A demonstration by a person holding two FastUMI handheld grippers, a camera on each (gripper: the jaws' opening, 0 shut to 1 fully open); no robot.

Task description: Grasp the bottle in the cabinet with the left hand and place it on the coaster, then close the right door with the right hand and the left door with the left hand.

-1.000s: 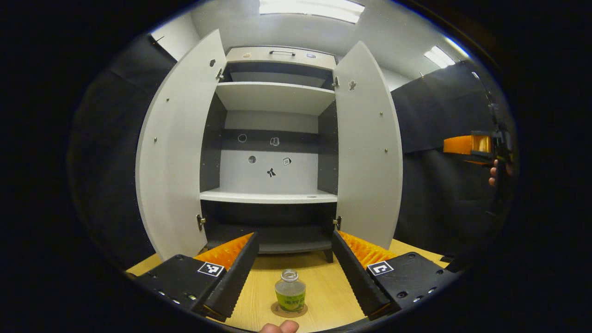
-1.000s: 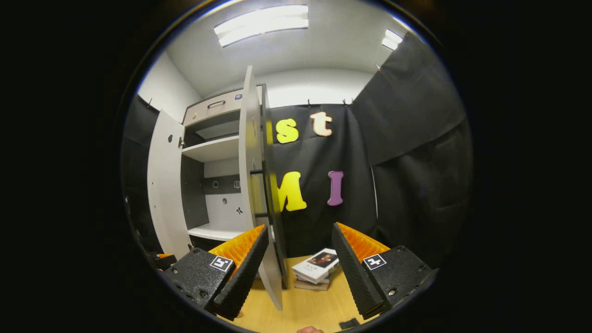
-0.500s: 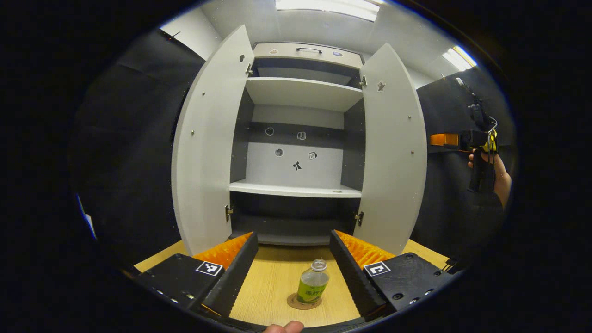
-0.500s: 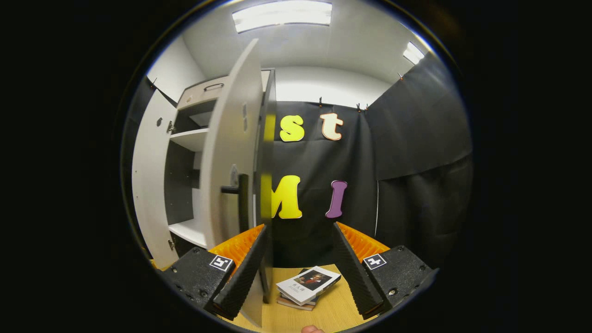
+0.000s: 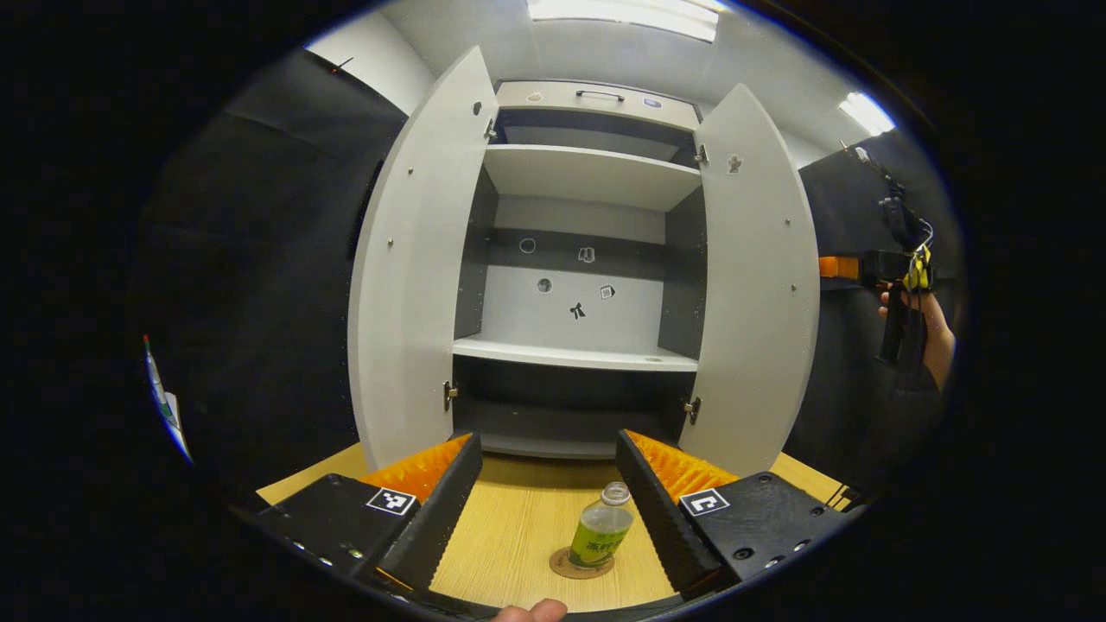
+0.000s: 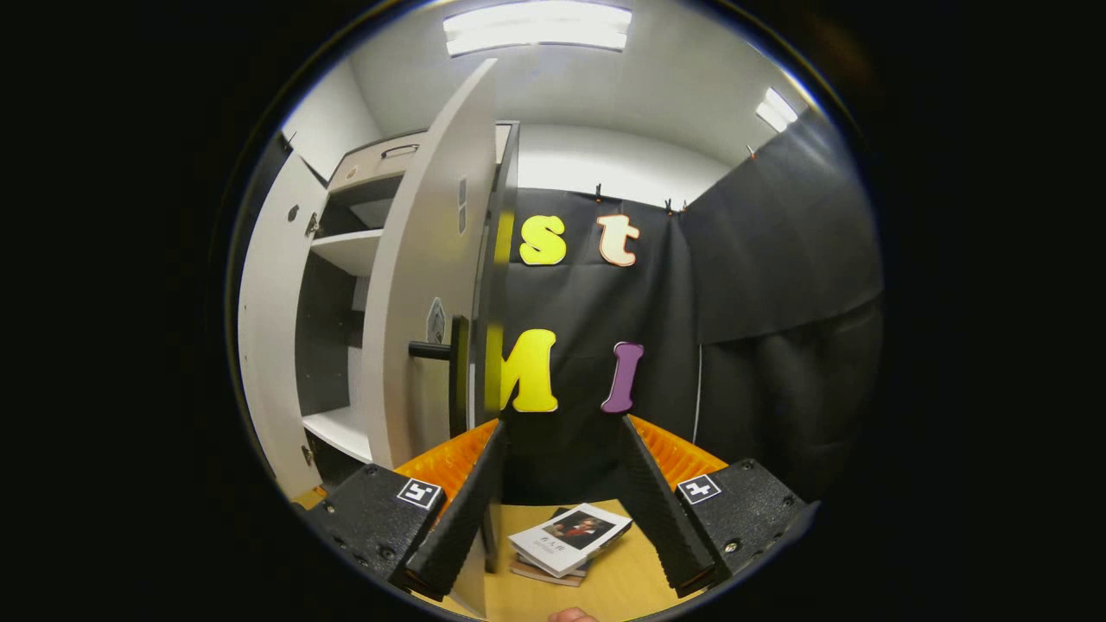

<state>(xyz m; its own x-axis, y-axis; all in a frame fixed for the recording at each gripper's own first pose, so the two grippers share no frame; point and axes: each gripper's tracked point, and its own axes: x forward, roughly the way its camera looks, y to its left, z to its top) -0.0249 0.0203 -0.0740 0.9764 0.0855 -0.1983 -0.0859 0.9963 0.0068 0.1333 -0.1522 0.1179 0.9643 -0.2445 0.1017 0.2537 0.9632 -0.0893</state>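
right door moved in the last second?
Yes. In the right gripper view the right door has swung toward closing: before it stood edge-on against the cabinet; now its outer face and handle show, hiding more shelf.

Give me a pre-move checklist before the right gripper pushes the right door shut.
1. Bottle upright on coaster: ok.
2. Left gripper open, off the bottle: ok.
3. Shelves in the cabinet bare, nothing in the doors' swing: ok.
4. Right door open, right gripper open at its outer edge: ok.
5. Fingers touching the door: cannot tell.
6. Books away from door path: cannot tell.
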